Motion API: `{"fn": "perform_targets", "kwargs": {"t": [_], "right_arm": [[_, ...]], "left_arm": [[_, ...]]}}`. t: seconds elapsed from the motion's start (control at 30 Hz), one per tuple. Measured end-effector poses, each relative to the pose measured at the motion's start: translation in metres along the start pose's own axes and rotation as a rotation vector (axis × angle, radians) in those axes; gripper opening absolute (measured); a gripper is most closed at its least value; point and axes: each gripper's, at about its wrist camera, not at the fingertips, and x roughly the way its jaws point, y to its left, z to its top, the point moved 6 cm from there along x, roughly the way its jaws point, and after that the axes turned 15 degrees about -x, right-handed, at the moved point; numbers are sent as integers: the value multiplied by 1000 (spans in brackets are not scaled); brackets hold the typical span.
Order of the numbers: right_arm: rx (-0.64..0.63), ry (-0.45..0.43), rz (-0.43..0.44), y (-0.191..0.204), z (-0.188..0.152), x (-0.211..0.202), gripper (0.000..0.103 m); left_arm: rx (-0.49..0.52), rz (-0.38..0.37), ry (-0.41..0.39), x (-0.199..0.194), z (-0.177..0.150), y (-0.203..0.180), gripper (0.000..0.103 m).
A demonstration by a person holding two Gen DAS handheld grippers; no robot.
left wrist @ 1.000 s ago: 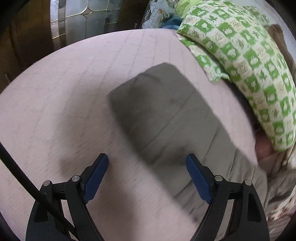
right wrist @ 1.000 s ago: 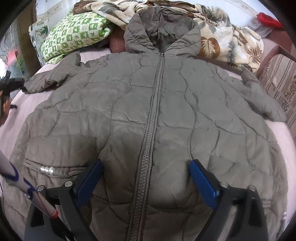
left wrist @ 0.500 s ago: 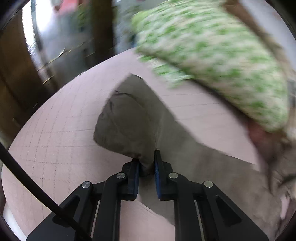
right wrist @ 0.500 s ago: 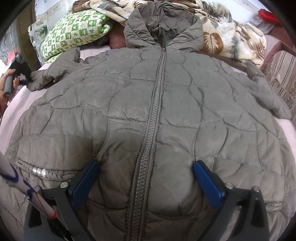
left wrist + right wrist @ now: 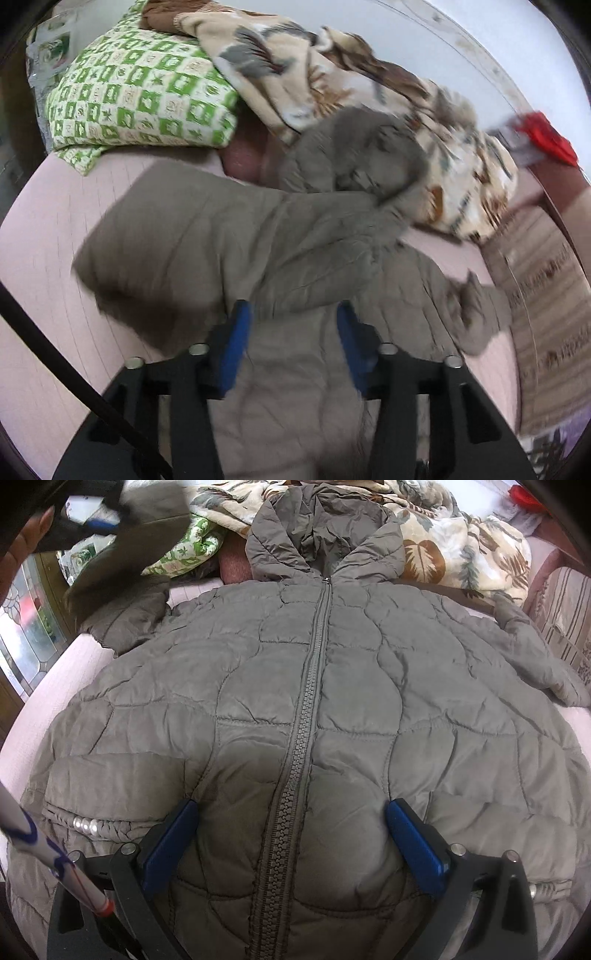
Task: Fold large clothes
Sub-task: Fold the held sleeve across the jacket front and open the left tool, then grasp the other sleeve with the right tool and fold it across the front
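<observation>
A large grey-green quilted hooded jacket (image 5: 314, 709) lies front up on a pink bed (image 5: 48, 686), zipped, hood at the far end. In the right wrist view its left sleeve (image 5: 129, 550) is lifted in the air at the top left, held at the left gripper (image 5: 99, 522). In the blurred left wrist view the left gripper (image 5: 291, 314) has its blue pads (image 5: 236, 343) parted with jacket fabric (image 5: 207, 243) between them; whether they pinch it I cannot tell. My right gripper (image 5: 291, 834) is open, hovering over the jacket's lower front astride the zipper (image 5: 306, 701). The right sleeve (image 5: 535, 653) lies flat.
A green checked pillow (image 5: 136, 96) and a leaf-print blanket (image 5: 332, 81) are piled at the head of the bed. A striped sofa arm (image 5: 565, 602) stands on the right. A red object (image 5: 546, 136) sits at the far right. A glass-panelled door (image 5: 26, 635) is left.
The left gripper closed on the left sleeve's cuff, lifted it and swung it over toward the jacket body; its pads now stand apart. The right gripper drifted slightly nearer the jacket, still open.
</observation>
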Motion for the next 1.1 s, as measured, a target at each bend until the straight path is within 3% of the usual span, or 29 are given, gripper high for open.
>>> {"fn": "perform_targets", "kwargs": {"t": [0.07, 0.13, 0.23, 0.33, 0.4, 0.5, 0.63, 0.77, 0.93, 1.07, 1.1], "right_arm": [[5, -3, 7, 0, 0, -1, 103], [9, -5, 13, -1, 0, -1, 103], [9, -4, 13, 0, 0, -1, 103], [4, 7, 15, 0, 0, -1, 103], [3, 34, 32, -1, 4, -6, 100], [61, -29, 133, -9, 22, -33, 96], [106, -96, 150, -28, 72, -47, 96], [192, -22, 261, -38, 117, 9, 96], [411, 39, 412, -45, 159, 93, 96], [504, 41, 419, -39, 178, 120, 97], [505, 33, 433, -35, 184, 120, 90]], "left_arm": [[39, 39, -43, -20, -20, 0, 53], [76, 124, -117, -44, -36, 12, 63], [93, 254, -192, -68, -57, 39, 65], [77, 344, -202, -84, -85, 73, 65], [43, 347, -198, -92, -105, 94, 65], [-27, 359, -179, -94, -136, 123, 65], [-114, 354, -145, -95, -166, 150, 65], [-158, 349, -154, -100, -180, 165, 65], [-124, 357, -182, -101, -180, 161, 65], [-107, 353, -189, -96, -180, 154, 65], [-107, 354, -185, -93, -181, 153, 65]]}}
